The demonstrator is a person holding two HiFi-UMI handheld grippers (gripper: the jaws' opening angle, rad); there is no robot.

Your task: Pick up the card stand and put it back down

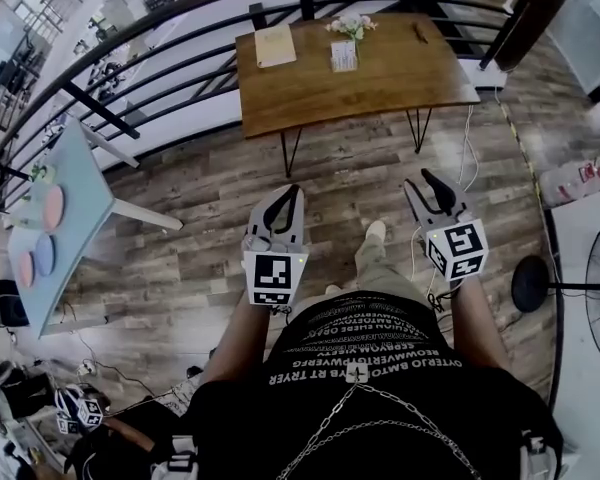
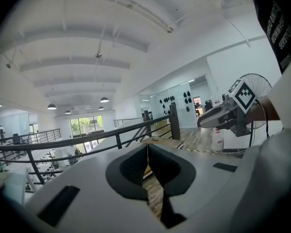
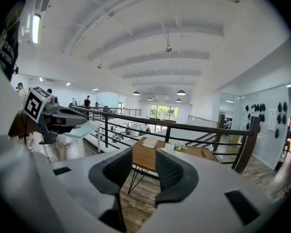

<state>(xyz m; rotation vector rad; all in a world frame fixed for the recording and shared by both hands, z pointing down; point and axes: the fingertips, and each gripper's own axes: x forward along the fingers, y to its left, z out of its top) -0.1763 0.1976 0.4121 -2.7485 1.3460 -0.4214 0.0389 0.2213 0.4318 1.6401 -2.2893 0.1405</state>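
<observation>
The right gripper [image 1: 432,182] is hovering well short of the table [image 1: 400,78], jaws apart and empty, while the left gripper [image 1: 291,194] is holding its jaws together. The approach should be centring the card stand [image 1: 344,55], standing on that table, between the open jaws.

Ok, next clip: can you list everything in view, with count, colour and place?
table: one, brown wood, ahead by the railing
card stand: one, white, table's far middle
flowers: one bunch, pale, by the card stand
notebook: one, tan, table's left end
railing: one, black, curving behind the table
side table: one, light blue, far left
fan: one, black, right edge
left claw: one, white, shut, empty
right claw: one, white, open, empty
</observation>
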